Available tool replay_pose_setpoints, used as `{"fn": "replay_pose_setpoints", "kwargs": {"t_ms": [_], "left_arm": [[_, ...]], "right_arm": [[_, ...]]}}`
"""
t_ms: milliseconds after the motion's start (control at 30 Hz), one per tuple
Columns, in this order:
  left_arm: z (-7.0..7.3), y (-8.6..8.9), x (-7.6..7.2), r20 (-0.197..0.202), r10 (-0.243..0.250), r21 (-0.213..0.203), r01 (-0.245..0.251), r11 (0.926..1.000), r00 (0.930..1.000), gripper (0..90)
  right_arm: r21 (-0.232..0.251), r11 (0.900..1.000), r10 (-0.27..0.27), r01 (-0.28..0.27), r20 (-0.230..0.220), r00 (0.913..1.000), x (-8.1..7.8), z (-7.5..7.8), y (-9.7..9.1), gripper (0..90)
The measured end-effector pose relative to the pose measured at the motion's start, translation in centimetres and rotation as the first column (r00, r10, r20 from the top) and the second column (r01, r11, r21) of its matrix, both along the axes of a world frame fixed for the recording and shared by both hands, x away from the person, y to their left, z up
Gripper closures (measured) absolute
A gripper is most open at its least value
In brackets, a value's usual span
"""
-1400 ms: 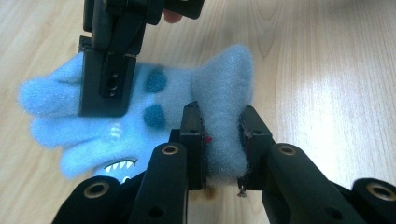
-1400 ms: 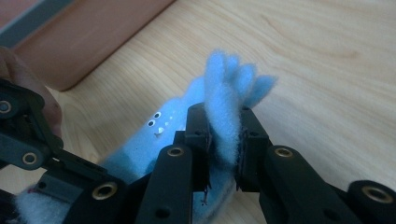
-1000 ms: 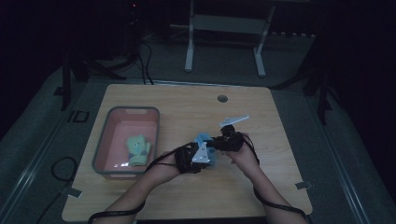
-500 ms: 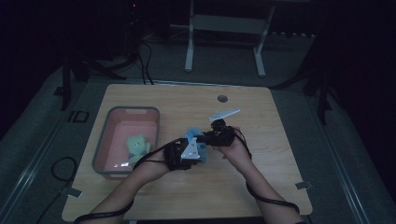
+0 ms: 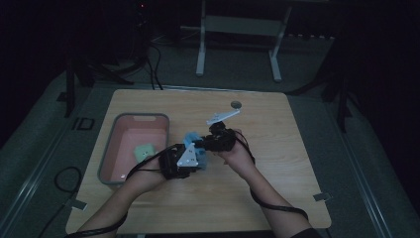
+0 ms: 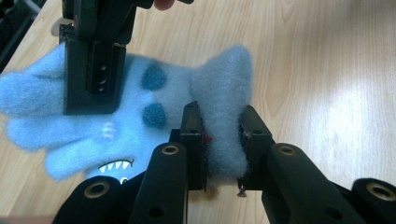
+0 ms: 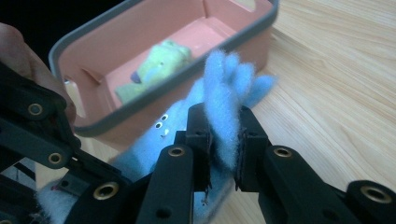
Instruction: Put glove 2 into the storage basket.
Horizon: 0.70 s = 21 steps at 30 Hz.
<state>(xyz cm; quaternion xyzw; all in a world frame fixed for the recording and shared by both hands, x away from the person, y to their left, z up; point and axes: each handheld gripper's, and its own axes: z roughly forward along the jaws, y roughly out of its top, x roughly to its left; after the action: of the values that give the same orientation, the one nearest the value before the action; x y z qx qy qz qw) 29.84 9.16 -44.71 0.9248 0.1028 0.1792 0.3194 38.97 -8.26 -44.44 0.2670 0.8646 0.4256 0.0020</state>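
In the high view, a light wooden table [image 5: 277, 163] is standing in a dim room on a grey floor, with a white metal stand [image 5: 237, 29] behind it and a pink tray [image 5: 110, 158] sitting at the table's left side, a green soft toy [image 5: 144, 152] lying inside it. Both forearms are reaching in from the bottom edge and meeting near the middle of the table, the left gripper [image 5: 190, 157] and the right gripper [image 5: 203, 145] facing each other with a fluffy blue glove [image 5: 191, 141] stretched between them, just right of the tray. In the left gripper view, the fingers [image 6: 195, 135] are clamping the glove's cuff end [image 6: 224, 107], while the right gripper is biting the finger end further off, above bare wood. In the right gripper view, the fingers [image 7: 198, 140] are pinching the glove's fingers [image 7: 226, 98], the tray [image 7: 154, 88] and green toy [image 7: 159, 65] lying just beyond them.
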Motion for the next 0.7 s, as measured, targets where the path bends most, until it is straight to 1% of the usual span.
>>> {"fn": "replay_pose_setpoints", "kwargs": {"t_ms": [33,67,133,167,200,233,267,367,400,433,467,500,533,567,600,633,667,700], "left_arm": [[0.0,0.0,0.0,0.0,0.0,0.0,0.0,1.0,1.0,76.8],[0.2,0.5,0.0,0.0,0.01,0.005,-0.01,0.9999,1.0,76.9],[0.2,0.7,0.0,0.001,0.016,0.005,-0.016,0.9999,0.9999,76.8],[0.4,1.3,-0.1,0.003,0.024,0.004,-0.024,0.9997,0.9997,76.8],[0.4,1.3,-0.1,0.003,0.024,0.004,-0.024,0.9997,0.9997,76.9],[0.6,2.1,-0.1,0.003,0.036,0.006,-0.036,0.9993,0.9993,76.8],[0.7,2.5,-0.2,0.004,0.041,0.004,-0.041,0.9992,0.9992,76.8],[0.9,3.5,-0.3,0.005,0.054,0.017,-0.054,0.9984,0.9986,76.8],[0.9,3.5,-0.3,0.005,0.054,0.017,-0.054,0.9984,0.9986,76.9],[1.0,3.9,-0.3,0.003,0.058,0.019,-0.058,0.9981,0.9983,76.9],[1.0,4.2,-0.4,0.004,0.063,0.022,-0.063,0.9978,0.998,76.8],[1.0,4.5,-0.4,0.006,0.067,0.027,-0.067,0.9974,0.9977,76.8],[0.9,4.7,-0.4,0.005,0.071,0.029,-0.071,0.9971,0.9975,76.8],[0.9,5.5,-0.5,0.005,0.08,0.032,-0.08,0.9962,0.9968,76.8],[0.8,5.9,-0.5,0.001,0.089,0.03,-0.089,0.9956,0.9961,76.9],[0.8,5.9,-0.5,0.001,0.089,0.03,-0.089,0.9956,0.9961,76.9],[0.7,6.7,-0.6,0.002,0.106,0.024,-0.106,0.994,0.9943,76.9],[0.7,6.7,-0.6,0.002,0.106,0.024,-0.106,0.994,0.9943,76.8]], "right_arm": [[0.0,1.0,0.0,0.0,0.0,1.0,0.0,0.0,0.0,79.1],[0.003,1.0,0.005,-0.005,0.002,1.0,0.1,0.2,0.6,79.1],[0.005,0.9998,0.017,-0.018,0.003,0.9998,0.2,0.3,1.2,79.1],[0.006,0.9998,0.021,-0.021,0.002,0.9998,0.3,0.4,1.5,79.1],[0.009,0.9997,0.024,-0.024,-0.002,0.9997,0.4,0.4,1.8,79.1],[0.014,0.9994,0.031,-0.031,0.0,0.9995,0.5,0.5,2.2,79.1],[0.018,0.9992,0.035,-0.035,-0.003,0.9994,0.5,0.6,2.5,79.1],[0.023,0.9987,0.046,-0.046,-0.001,0.999,0.6,0.6,3.6,79.1],[0.024,0.9985,0.05,-0.05,0.001,0.9987,0.7,0.6,4.1,79.1],[0.024,0.9985,0.05,-0.05,0.001,0.9987,0.7,0.6,4.1,79.1],[0.028,0.9979,0.058,-0.058,-0.005,0.9983,0.7,0.6,4.9,79.1],[0.027,0.9979,0.06,-0.059,-0.009,0.9982,0.7,0.6,5.3,79.1],[0.027,0.9979,0.06,-0.059,-0.009,0.9982,0.7,0.6,5.3,79.1],[0.025,0.9974,0.068,-0.068,-0.011,0.9976,0.8,0.6,6.2,79.1],[0.025,0.9972,0.071,-0.071,-0.006,0.9975,0.8,0.6,6.5,79.1],[0.025,0.9972,0.071,-0.071,-0.006,0.9975,0.8,0.6,6.5,79.1],[0.027,0.9966,0.078,-0.078,-0.011,0.9969,0.8,0.6,7.5,79.1],[0.029,0.9965,0.079,-0.078,-0.011,0.9968,0.8,0.6,7.8,79.1]]}}
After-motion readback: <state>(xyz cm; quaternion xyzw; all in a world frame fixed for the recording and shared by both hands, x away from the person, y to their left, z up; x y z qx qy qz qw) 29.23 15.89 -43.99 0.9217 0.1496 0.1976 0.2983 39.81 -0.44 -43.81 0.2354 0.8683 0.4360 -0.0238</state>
